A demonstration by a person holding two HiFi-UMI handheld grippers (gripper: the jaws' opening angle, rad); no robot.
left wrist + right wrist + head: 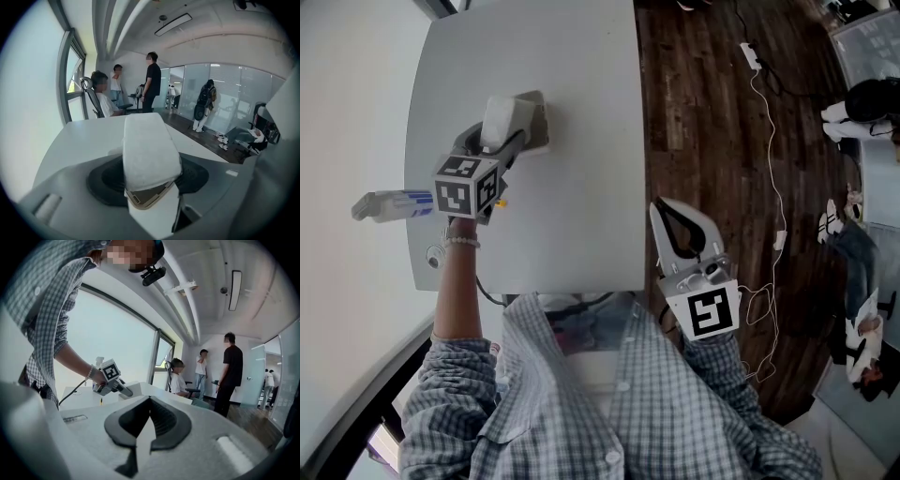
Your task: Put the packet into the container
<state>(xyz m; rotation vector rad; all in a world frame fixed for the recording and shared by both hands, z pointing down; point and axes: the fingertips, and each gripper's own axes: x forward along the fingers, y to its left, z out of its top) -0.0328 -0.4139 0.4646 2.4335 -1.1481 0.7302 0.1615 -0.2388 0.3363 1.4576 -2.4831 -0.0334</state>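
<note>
Left gripper [502,150]: your jaws are pinching the white packet [150,150], which stands up well beyond the jaw tips. The container [539,105] sits on the table [581,187] just ahead of those jaws, partly hidden behind the packet. No view settles whether the packet's far end is already over the opening.

Right gripper [670,220]: jaws pressed together with nothing between them, held off the table's near edge and well apart from the container.

Likely hazards:
- If you let go short of the opening, the packet would probably land on the table in front of the jaws.
- Because so much of the packet stands out past your grip, it could catch on the near rim and tip sideways.
- With your other gripper not steadying it, a nudge could push the container forward, away from you.
</note>
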